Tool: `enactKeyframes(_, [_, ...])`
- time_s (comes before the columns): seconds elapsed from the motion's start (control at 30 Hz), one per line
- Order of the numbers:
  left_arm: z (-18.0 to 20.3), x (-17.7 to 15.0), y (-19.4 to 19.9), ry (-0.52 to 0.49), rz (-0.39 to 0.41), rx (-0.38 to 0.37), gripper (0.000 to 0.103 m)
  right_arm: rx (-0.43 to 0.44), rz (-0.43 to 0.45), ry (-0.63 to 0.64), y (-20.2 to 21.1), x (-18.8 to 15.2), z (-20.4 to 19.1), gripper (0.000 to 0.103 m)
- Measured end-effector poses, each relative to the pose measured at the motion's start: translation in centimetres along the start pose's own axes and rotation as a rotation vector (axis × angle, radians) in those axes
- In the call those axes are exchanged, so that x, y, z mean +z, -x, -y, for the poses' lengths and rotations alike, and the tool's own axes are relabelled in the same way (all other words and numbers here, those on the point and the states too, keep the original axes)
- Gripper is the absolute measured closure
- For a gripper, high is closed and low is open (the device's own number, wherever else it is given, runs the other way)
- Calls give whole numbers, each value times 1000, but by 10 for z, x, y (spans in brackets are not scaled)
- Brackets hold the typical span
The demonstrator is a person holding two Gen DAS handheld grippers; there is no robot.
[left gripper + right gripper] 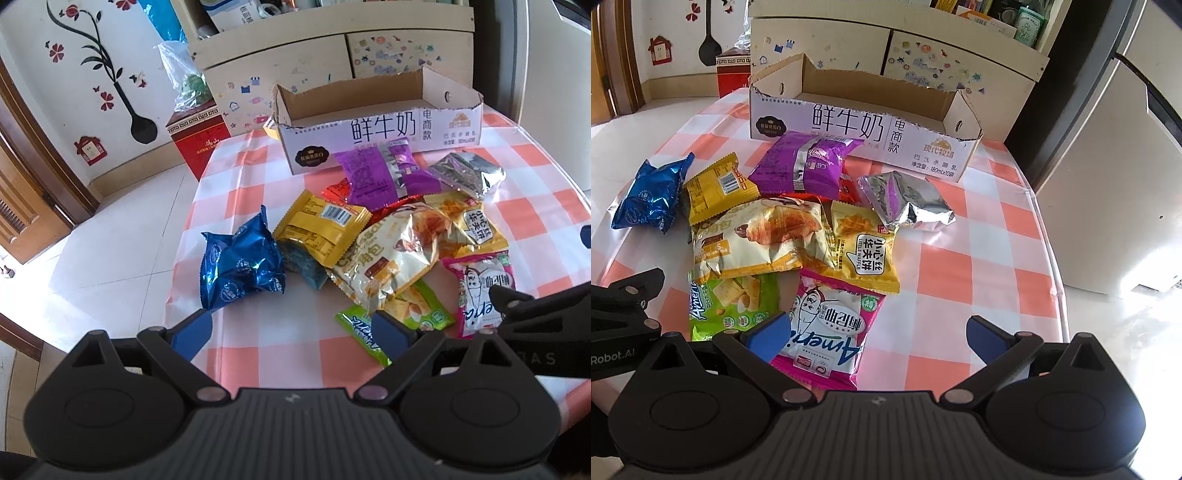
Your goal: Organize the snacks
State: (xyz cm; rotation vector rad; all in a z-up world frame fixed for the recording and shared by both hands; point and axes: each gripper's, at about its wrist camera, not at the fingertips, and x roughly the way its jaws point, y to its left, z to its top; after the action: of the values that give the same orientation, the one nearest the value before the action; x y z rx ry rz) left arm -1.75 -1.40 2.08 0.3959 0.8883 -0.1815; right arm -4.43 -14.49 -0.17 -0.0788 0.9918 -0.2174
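Observation:
Several snack packets lie in a heap on the checked tablecloth [255, 192] in front of an open cardboard milk box [376, 138] [849, 123] that holds nothing I can see. Among them are a blue foil bag [240, 262] [652, 194], a purple bag [388, 171] [805, 164], a croissant bag [391, 254] [761, 236], a green packet [413, 314] [727, 302] and a pink packet [480, 291] [831, 328]. My left gripper [291, 332] hangs open just short of the heap, nothing between its fingers. My right gripper [877, 338] is open too, hovering over the pink packet's near end.
A cream cabinet [280, 62] with stickers stands behind the table, a red box [199, 144] on the floor to its left. A grey fridge [1108, 192] flanks the table on the right. The table's edge [1056, 266] drops to tiled floor.

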Motion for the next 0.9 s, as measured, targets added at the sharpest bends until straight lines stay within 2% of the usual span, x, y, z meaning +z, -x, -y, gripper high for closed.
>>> enactKeyframes(0.3, [-1,-2,0,5,0,-14,10,5,4,12,-1,-2,0,0])
enactKeyframes(0.43, [-8,-1,2,16,11,-26,10,67,33,-25,1,-4,9,0])
enactKeyframes(0.67, [-58,12,8,128,39,-32,10,182,64,-165,11,-5,46,0])
enactKeyframes(0.9, [-97,23,2,139,45,-9,10,258,42,-143,14,-5,61,0])
